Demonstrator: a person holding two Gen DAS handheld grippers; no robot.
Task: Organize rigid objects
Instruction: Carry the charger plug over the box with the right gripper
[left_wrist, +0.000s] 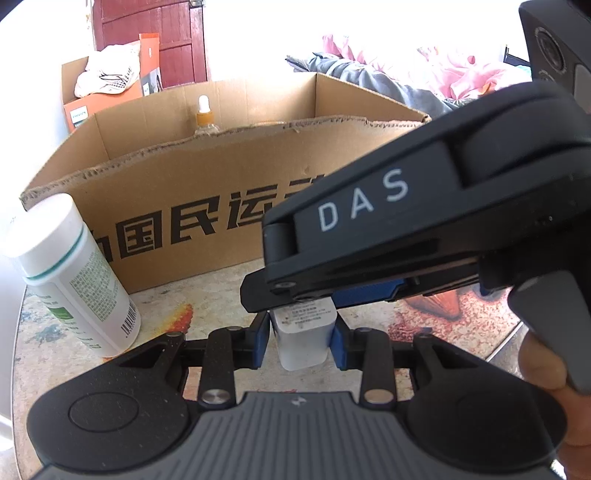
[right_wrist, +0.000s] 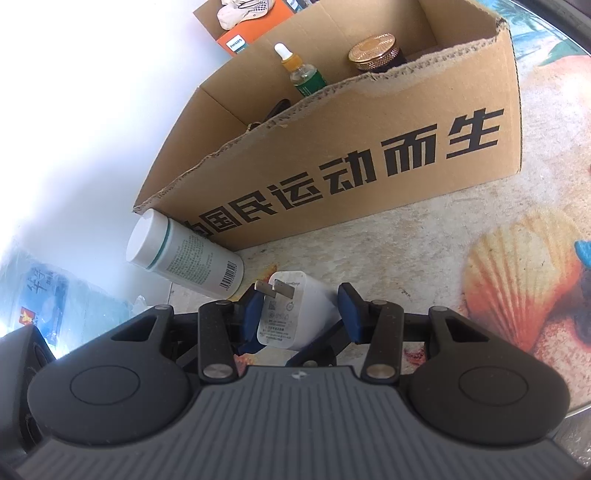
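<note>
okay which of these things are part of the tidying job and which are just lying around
Job: white plug charger, held in left gripper; right gripper; white pill bottle; cardboard box; dropper bottle; gold-lidded jar.
Lying about: orange Philips box; pink bedding.

The cardboard box (right_wrist: 354, 155) walls off the far side from 10 to 2 o'clock; its torn near rim is low, and the top is open. Inside it, a dropper bottle (right_wrist: 301, 72) stands at 12 and a gold-lidded jar (right_wrist: 376, 51) at 1, with bare room between them. A white bottle (right_wrist: 184, 254) blocks 10 o'clock, right by the box's near corner. In the left wrist view the right gripper (left_wrist: 295, 295) crosses from 3 o'clock, closing off that side above the white charger (left_wrist: 303, 338). The tabletop (right_wrist: 424, 236) at 2 to 3 o'clock lies free.
</note>
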